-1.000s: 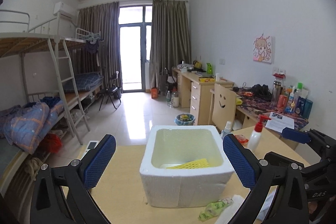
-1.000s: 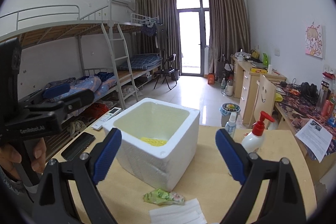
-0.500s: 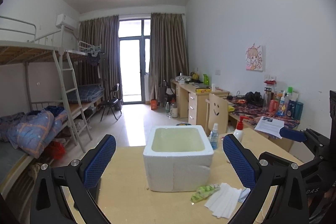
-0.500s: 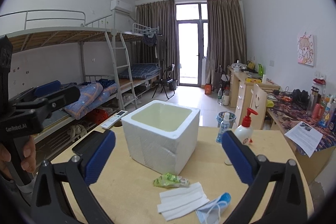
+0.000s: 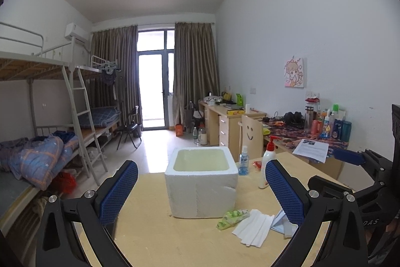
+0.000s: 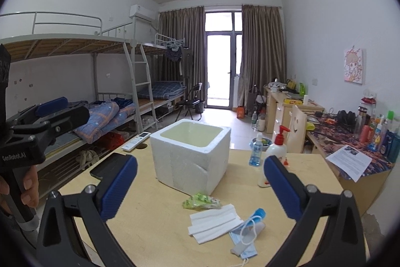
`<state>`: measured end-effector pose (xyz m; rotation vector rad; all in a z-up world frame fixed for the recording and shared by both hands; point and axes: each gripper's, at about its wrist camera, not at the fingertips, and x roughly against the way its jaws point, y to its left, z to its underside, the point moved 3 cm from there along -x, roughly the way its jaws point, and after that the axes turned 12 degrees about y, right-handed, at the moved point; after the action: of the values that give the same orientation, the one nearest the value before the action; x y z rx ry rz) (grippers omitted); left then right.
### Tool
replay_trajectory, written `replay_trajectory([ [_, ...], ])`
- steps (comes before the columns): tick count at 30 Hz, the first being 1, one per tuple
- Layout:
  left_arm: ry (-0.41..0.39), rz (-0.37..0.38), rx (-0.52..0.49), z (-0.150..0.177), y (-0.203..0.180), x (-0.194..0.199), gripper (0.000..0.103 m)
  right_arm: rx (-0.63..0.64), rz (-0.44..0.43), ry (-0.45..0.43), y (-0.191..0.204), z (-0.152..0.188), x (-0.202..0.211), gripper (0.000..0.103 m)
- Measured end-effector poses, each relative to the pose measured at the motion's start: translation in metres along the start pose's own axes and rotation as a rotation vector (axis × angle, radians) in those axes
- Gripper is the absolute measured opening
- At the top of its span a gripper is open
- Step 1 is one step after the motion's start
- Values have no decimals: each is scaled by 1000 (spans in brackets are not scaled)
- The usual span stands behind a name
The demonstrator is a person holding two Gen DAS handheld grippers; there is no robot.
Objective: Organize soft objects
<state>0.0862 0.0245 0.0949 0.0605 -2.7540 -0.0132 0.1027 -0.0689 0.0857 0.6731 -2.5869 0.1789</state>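
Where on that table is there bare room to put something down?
Bare wood lies left of the foam box, behind the phone, and along the near edge. Right of the box it is crowded: green packet, tissues, mask, two bottles.

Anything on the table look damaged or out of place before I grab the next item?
Foam box has a crack in its near wall. The mask lies crumpled beside the tissues and green packet. Nothing spilled.
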Motion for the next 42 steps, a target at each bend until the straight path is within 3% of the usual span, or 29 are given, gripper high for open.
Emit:
replay_trajectory([
  [9, -12, -7, 40, 34, -4, -6, 102, 8, 65, -40, -5, 31, 5, 102],
  [17, -17, -11, 38, 60, -7, -16, 102, -15, 93, -24, -11, 57, -2, 102],
  [31, 2, 31, 22, 88, -15, -31, 102, -41, 112, 4, -21, 90, -17, 102],
  [42, 45, 66, 12, 92, -19, -47, 102, -81, 108, 39, -34, 100, -26, 102],
])
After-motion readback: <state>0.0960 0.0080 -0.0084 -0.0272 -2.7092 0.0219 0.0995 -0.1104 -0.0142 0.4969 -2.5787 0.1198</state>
